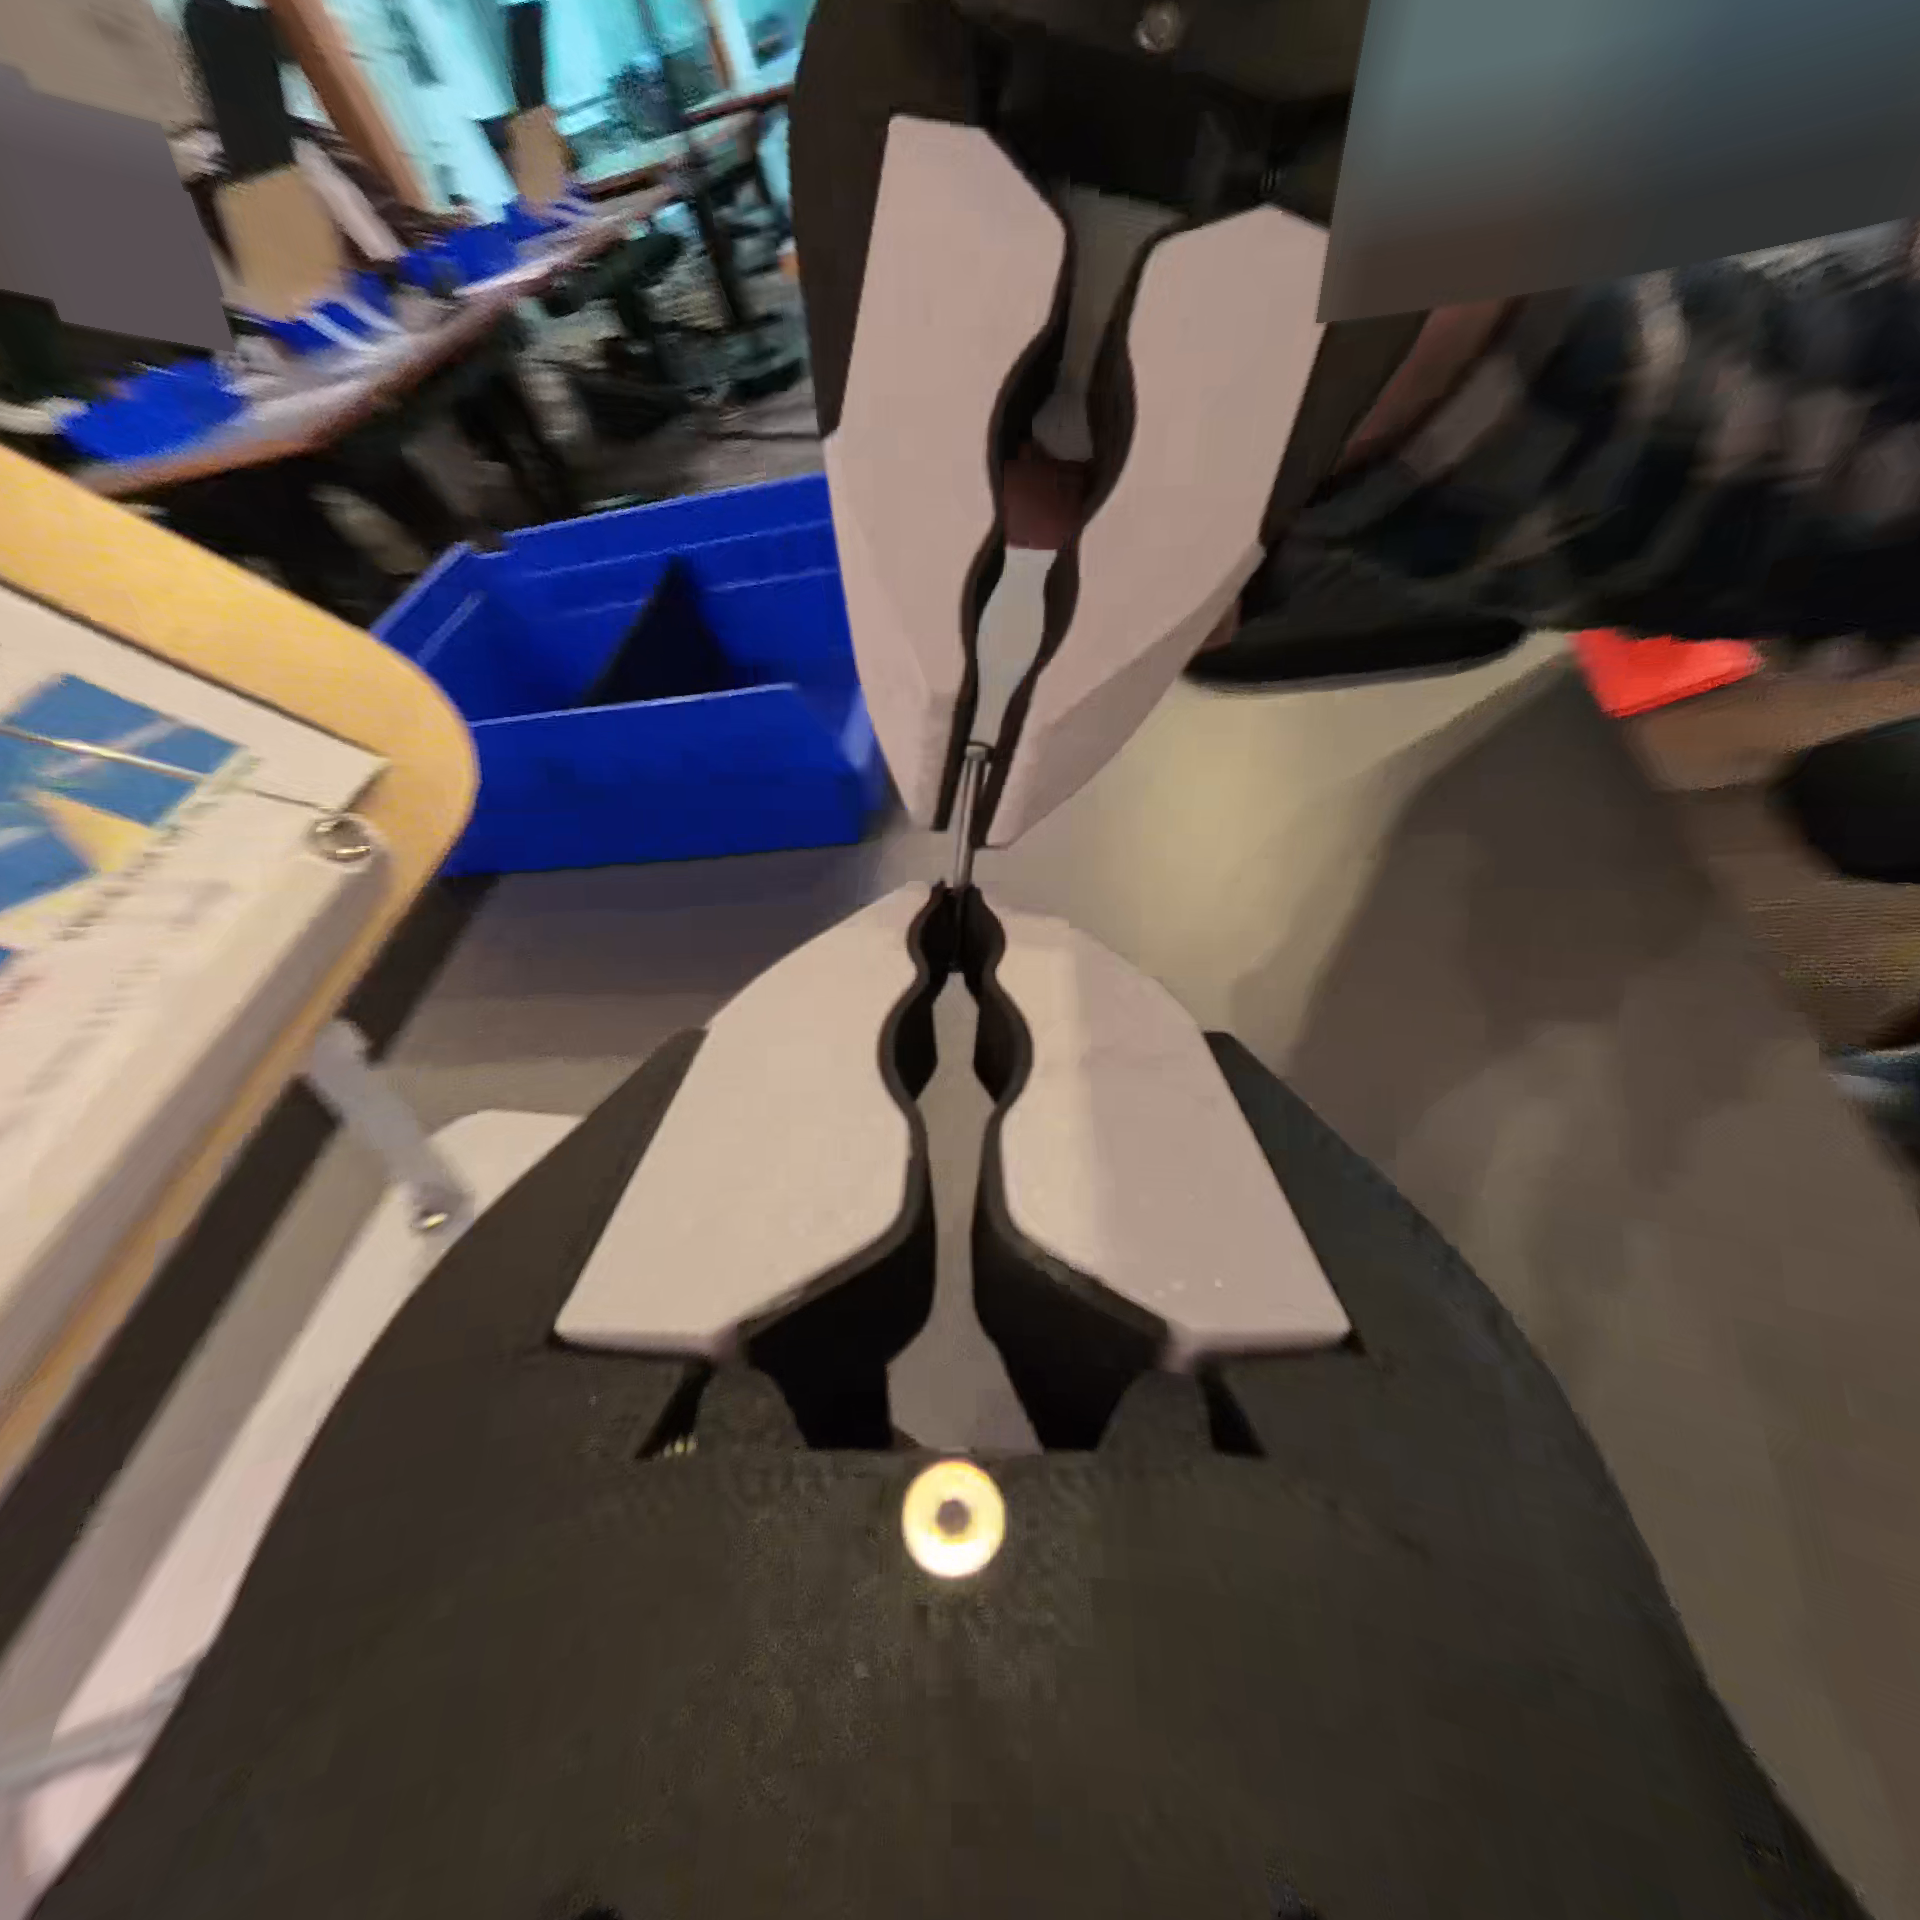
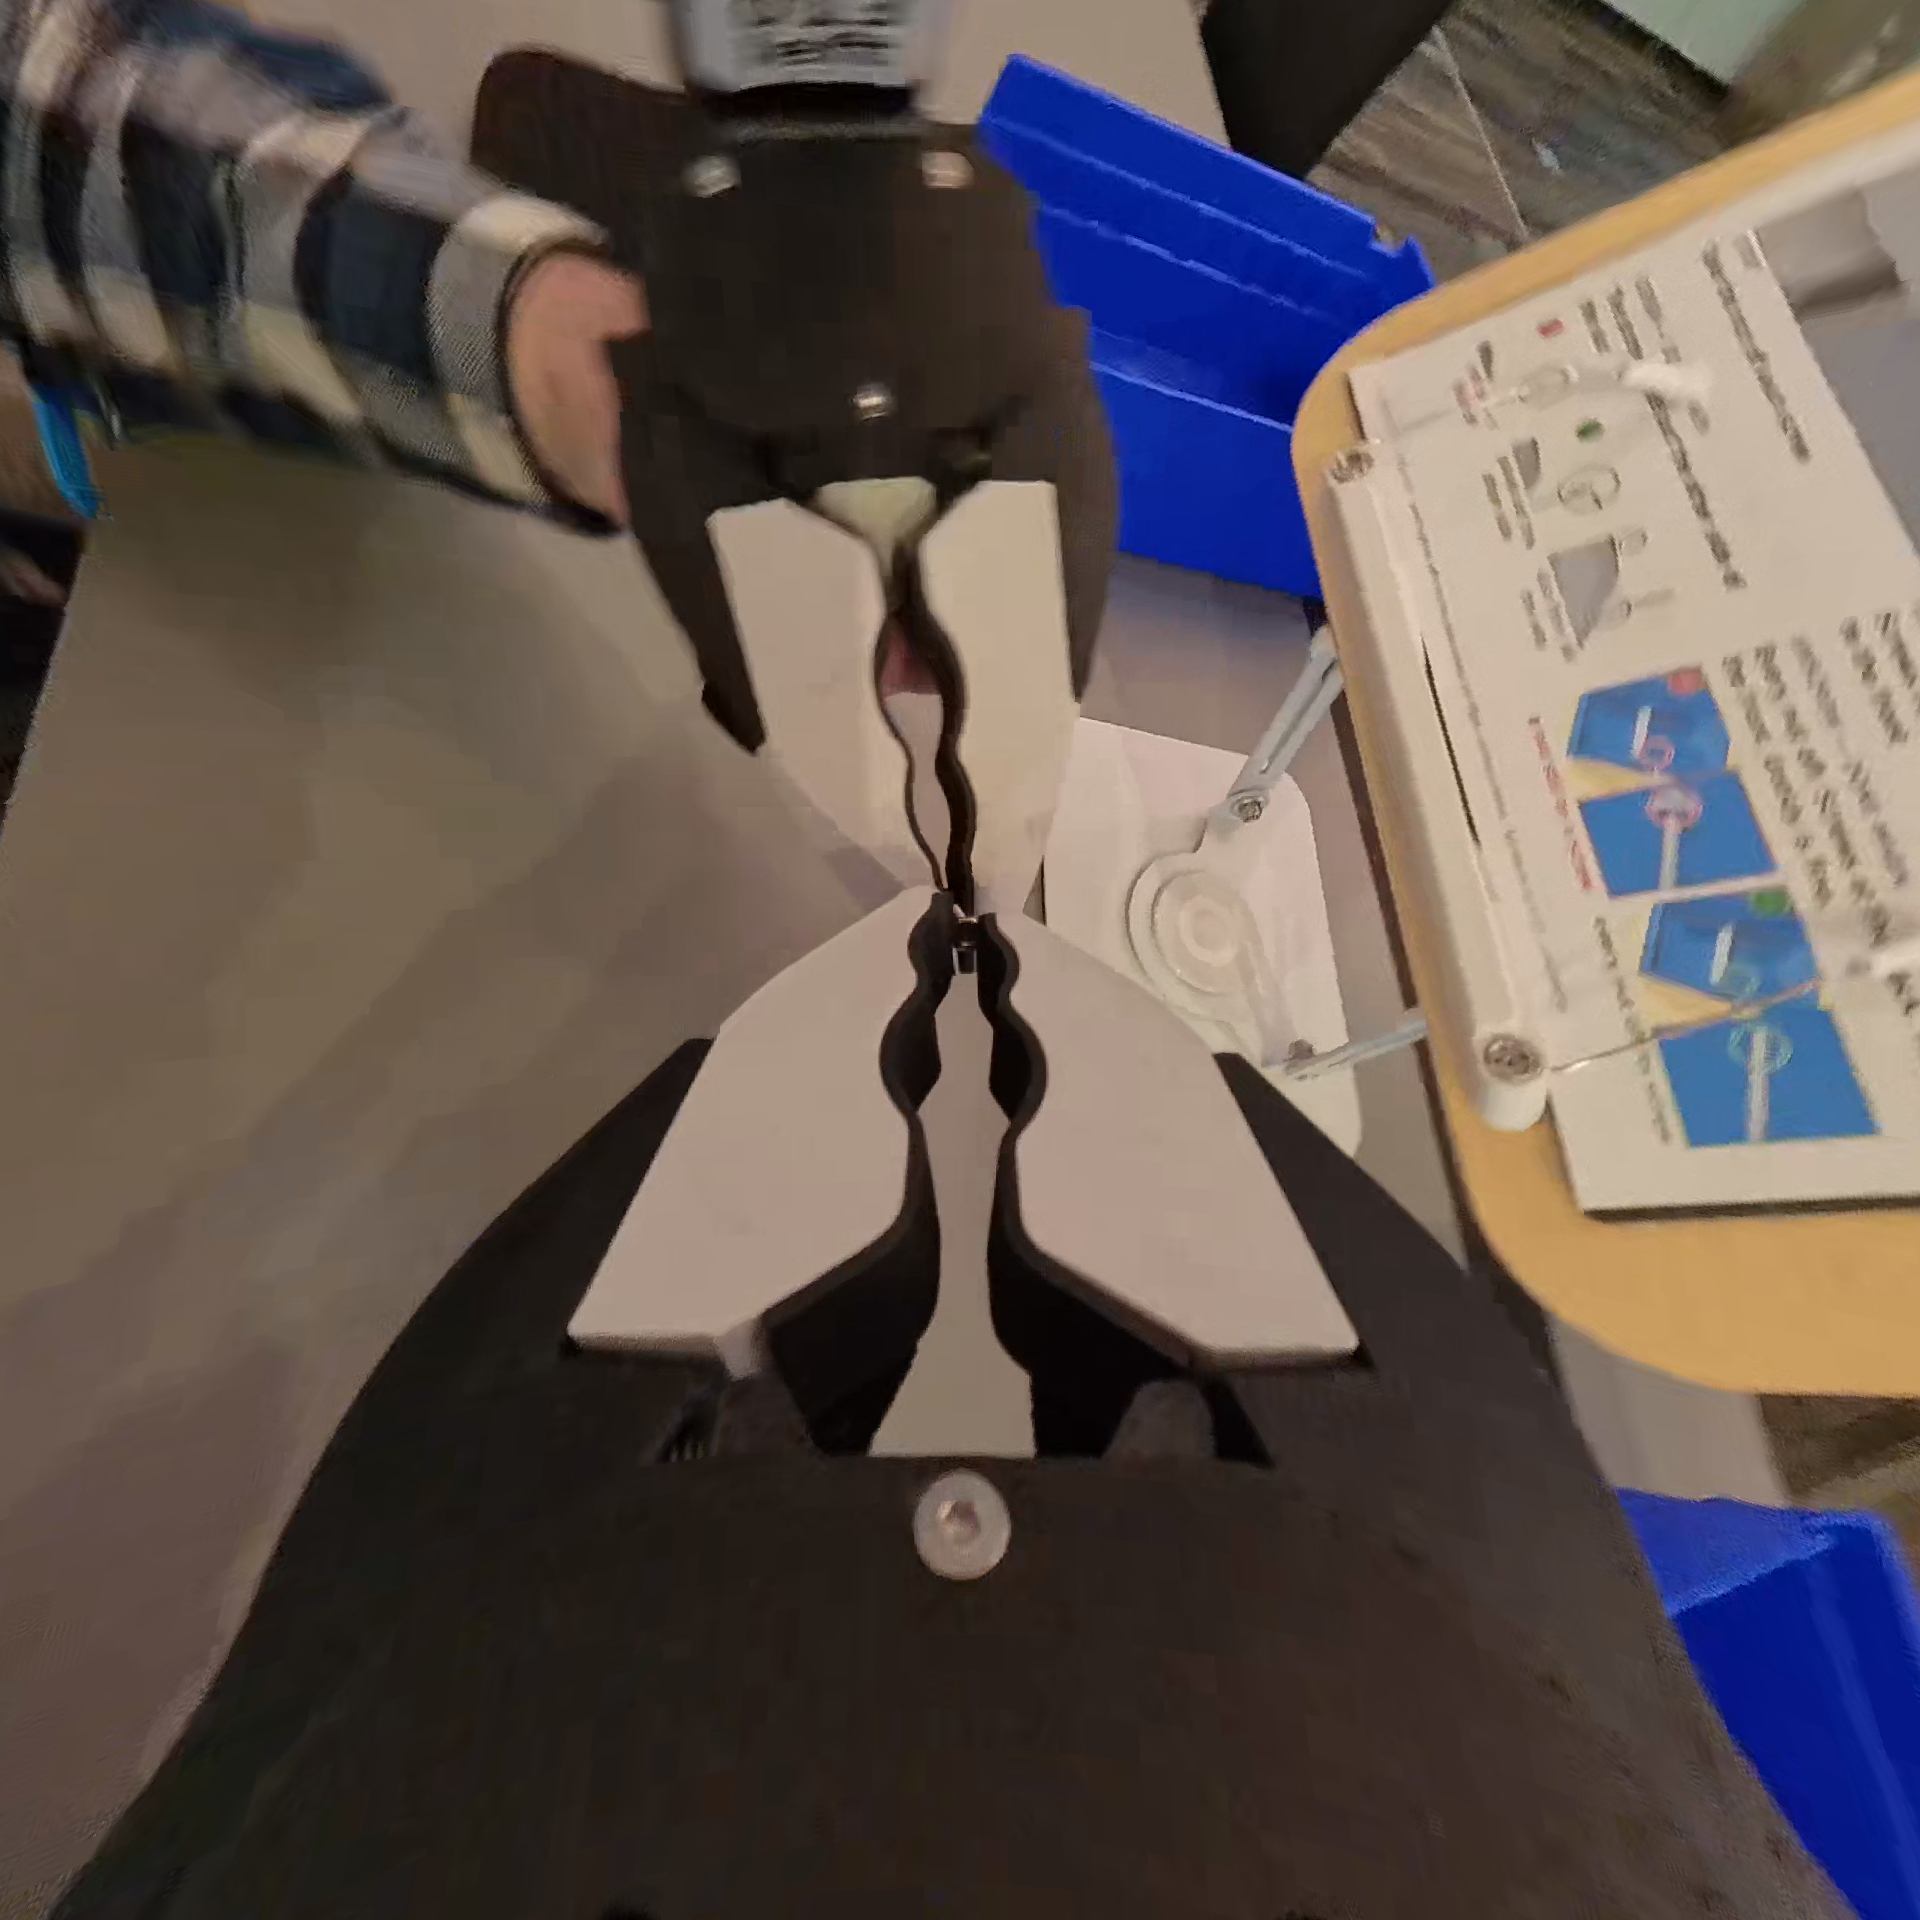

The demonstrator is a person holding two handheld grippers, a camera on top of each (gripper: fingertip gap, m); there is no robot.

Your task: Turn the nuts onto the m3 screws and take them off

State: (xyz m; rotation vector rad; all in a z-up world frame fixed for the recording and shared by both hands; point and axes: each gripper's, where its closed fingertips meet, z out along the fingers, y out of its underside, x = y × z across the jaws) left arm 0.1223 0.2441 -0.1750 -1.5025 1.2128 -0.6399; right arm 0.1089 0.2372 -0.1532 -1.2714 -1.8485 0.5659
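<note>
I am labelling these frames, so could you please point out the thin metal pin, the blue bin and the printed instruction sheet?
Thin metal pin (image 1: 966,831), left wrist view, on its bare shaft between the grippers.
Blue bin (image 1: 665,779), left wrist view, on its front wall.
Printed instruction sheet (image 2: 1621,582), right wrist view, on its white upper part.

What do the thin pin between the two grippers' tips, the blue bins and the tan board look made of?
Thin pin: looks like bare metal, silvery with a bright glint along the shaft. Blue bin: seems moulded plastic, uniform colour, smooth with a soft sheen. Tan board: probably wood or laminate, matte tan with a rounded corner; blur hides any grain.
</note>
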